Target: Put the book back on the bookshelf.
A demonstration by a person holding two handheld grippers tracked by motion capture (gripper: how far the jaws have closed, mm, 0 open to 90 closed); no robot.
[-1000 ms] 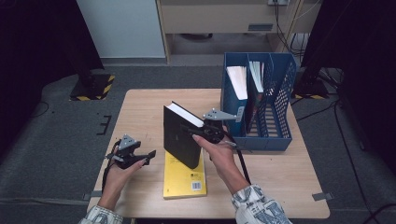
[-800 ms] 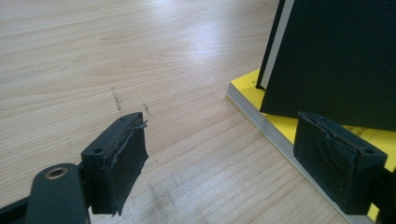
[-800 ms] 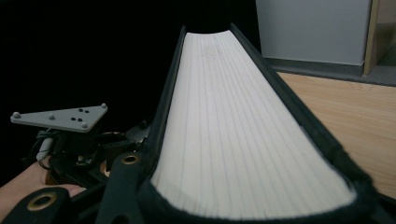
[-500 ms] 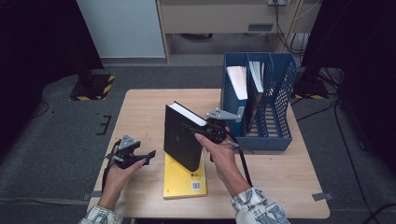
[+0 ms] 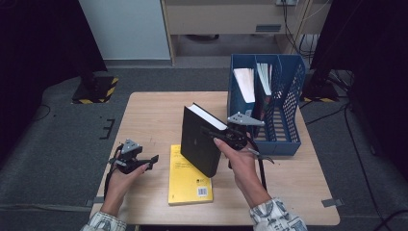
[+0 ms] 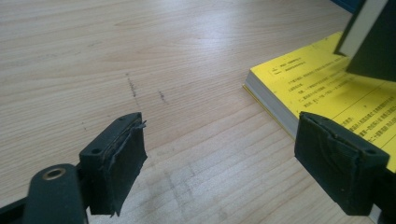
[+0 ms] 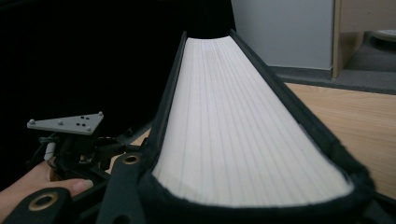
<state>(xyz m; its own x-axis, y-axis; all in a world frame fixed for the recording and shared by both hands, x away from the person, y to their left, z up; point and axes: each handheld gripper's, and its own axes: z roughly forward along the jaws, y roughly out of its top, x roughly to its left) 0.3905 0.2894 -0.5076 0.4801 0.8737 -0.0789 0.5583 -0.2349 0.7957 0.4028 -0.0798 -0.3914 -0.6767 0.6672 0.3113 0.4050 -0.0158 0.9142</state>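
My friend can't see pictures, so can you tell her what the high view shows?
A person's right gripper holds a black book upright above a yellow book lying on a wooden table. The left gripper rests open beside it, and a blue file rack stands at the right.

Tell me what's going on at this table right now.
A person is working with a handheld gripper in each hand. The right gripper is clamped on a black book, holding it upright above the table, just left of a blue file rack. The left gripper rests open and empty near a yellow book lying flat on the table.
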